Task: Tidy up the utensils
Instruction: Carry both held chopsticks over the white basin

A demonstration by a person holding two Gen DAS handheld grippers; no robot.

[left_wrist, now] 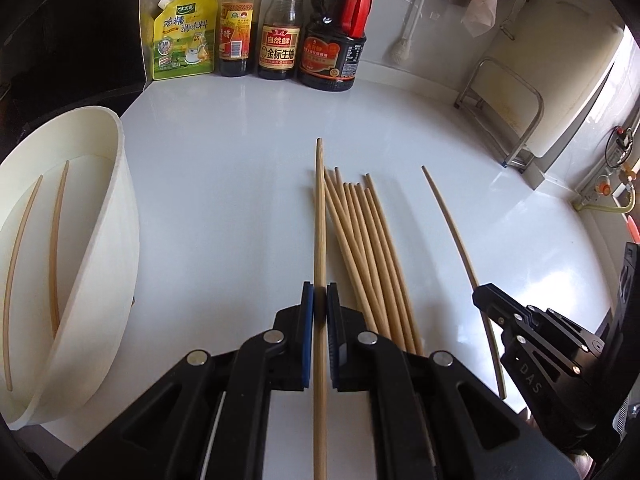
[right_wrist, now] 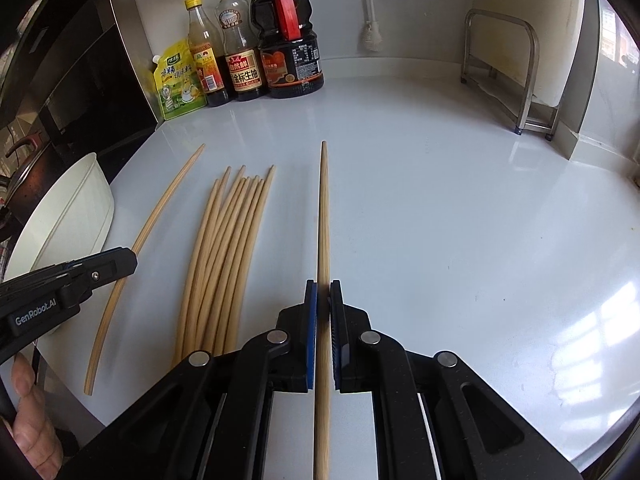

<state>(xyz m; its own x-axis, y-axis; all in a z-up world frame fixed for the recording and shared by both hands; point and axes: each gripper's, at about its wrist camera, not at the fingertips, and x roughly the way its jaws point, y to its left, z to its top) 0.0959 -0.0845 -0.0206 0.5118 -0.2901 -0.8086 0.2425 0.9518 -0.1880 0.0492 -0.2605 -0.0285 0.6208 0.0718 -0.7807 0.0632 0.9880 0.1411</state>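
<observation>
In the left wrist view my left gripper (left_wrist: 320, 290) is shut on a single wooden chopstick (left_wrist: 319, 216), which points away over the white counter. Just right of it lies a pile of several chopsticks (left_wrist: 368, 248). Further right, my right gripper (left_wrist: 479, 299) is shut on another chopstick (left_wrist: 448, 216). A white tub (left_wrist: 120, 240) at the left has two chopsticks (left_wrist: 56, 220) leaning inside it. The right wrist view shows the right gripper (right_wrist: 323, 292) clamped on its chopstick (right_wrist: 324, 208). The pile (right_wrist: 224, 248) lies to its left, then the left gripper (right_wrist: 132, 257) with its chopstick (right_wrist: 160, 208) and the tub (right_wrist: 96, 184).
Sauce bottles (left_wrist: 280, 32) and a yellow pouch (left_wrist: 182, 36) stand along the back wall. A metal rack (right_wrist: 516, 72) is at the back right and a black appliance (right_wrist: 80, 72) at the left. White counter (right_wrist: 460, 220) stretches to the right of the chopsticks.
</observation>
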